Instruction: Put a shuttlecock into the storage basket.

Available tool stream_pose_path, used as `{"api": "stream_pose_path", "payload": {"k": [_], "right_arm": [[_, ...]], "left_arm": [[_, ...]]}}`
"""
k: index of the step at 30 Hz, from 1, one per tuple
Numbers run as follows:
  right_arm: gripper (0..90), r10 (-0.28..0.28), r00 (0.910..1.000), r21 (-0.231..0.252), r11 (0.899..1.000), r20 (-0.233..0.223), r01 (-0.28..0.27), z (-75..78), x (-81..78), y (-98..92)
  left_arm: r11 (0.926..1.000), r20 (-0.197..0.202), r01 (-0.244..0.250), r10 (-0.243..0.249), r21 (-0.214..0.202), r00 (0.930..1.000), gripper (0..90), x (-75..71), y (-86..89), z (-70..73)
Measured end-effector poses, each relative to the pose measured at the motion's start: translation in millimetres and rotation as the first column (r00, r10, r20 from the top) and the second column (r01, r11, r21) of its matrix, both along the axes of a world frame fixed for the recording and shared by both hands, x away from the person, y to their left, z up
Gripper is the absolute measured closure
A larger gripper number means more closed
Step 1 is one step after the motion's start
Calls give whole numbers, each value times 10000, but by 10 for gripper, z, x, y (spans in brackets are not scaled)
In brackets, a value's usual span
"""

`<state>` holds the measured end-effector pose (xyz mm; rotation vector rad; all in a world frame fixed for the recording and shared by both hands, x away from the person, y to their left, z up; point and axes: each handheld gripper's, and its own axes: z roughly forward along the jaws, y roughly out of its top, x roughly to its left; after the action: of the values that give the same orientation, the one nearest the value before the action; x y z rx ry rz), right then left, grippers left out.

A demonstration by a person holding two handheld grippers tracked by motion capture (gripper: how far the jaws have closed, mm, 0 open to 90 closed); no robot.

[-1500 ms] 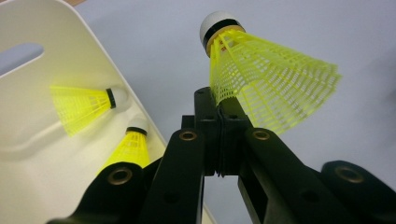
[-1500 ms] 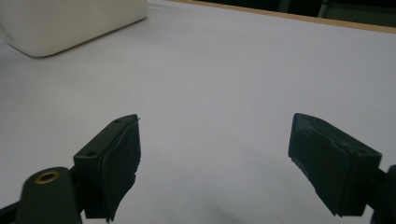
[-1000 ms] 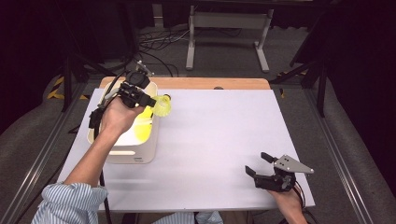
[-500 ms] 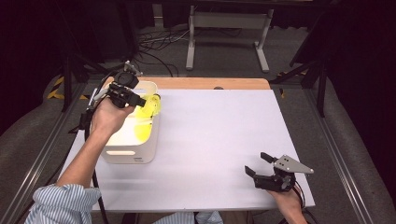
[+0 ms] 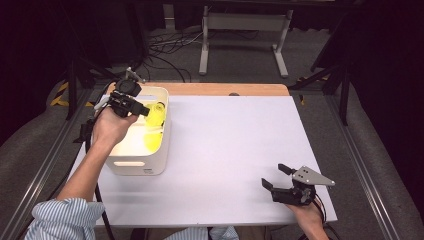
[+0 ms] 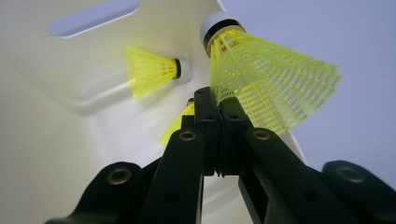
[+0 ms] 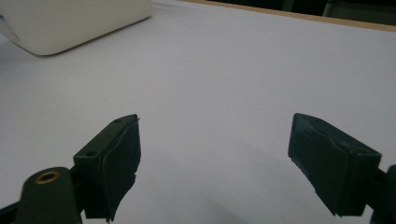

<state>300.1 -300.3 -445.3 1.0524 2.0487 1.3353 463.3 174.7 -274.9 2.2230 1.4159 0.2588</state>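
Observation:
My left gripper [image 5: 142, 109] hovers over the white bin [image 5: 120, 165] at the table's left, shut on the skirt of a yellow shuttlecock [image 5: 157, 114]. In the left gripper view the jaws pinch that shuttlecock [image 6: 266, 81] by its mesh edge, white cork pointing up and away. Two more yellow shuttlecocks lie inside the bin, one [image 6: 152, 71] against its far wall, another [image 6: 180, 125] partly hidden behind the jaws. My right gripper [image 5: 274, 176] rests near the table's front right edge, open, nothing between its fingers [image 7: 114, 161].
The white tabletop [image 5: 235, 150] spreads between bin and right gripper. A wooden strip [image 5: 225, 89] runs along the far edge. Beyond it stand a metal frame [image 5: 242, 35] and floor cables.
My left hand has carried the held shuttlecock leftward and a little lower, from beyond the bin's right rim to above its inside. The right gripper has stayed still.

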Motion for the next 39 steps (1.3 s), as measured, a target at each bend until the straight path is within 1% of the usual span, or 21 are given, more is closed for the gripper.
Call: {"api": "stream_pose_path", "payload": {"k": [2, 8, 14, 19, 22, 24, 27, 29, 32, 36, 39], "right_arm": [[175, 9, 10000, 23, 10000, -17, -9, -2, 3, -2], [175, 6, 10000, 3, 10000, -19, -6, -2, 3, 1], [175, 28, 10000, 22, 10000, -8, -28, -1, 0, 1], [175, 29, 10000, 10, 10000, -43, -29, -4, 5, 0], [175, 43, 10000, 15, 10000, -62, -43, -5, 6, -1], [175, 49, 10000, 15, 10000, -56, -49, -5, 5, -1], [175, 64, 10000, 14, 10000, -51, -64, -6, 6, 0], [175, 70, 10000, 0, 10000, -52, -70, -7, 8, 1], [175, 52, 10000, -7, 10000, -60, -52, -6, 5, 3], [175, 54, 10000, -7, 10000, -80, -54, -7, 7, 6], [175, 54, 10000, -13, 10000, -79, -55, -7, 7, 5]], "left_arm": [[10000, -53, -77, 77, -40, 10000, 890, 14, 25, -21], [9998, -156, -174, 174, 29, 9997, 890, 35, 62, -69], [9995, -296, -266, 272, 190, 9992, 890, 55, 86, -139], [9989, -445, -405, 416, 240, 9981, 889, 95, 114, -239], [9980, -494, -509, 527, 378, 9974, 888, 114, 126, -297], [9978, -570, -520, 543, 416, 9969, 888, 123, 133, -325], [9969, -659, -521, 560, 589, 9963, 888, 138, 136, -392], [9968, -679, -542, 581, 582, 9960, 888, 145, 141, -411], [9971, -853, -531, 575, 539, 9947, 886, 166, 148, -457], [9971, -863, -550, 594, 528, 9945, 885, 183, 146, -484], [9970, -945, -541, 592, 553, 9938, 884, 201, 140, -514]]}}
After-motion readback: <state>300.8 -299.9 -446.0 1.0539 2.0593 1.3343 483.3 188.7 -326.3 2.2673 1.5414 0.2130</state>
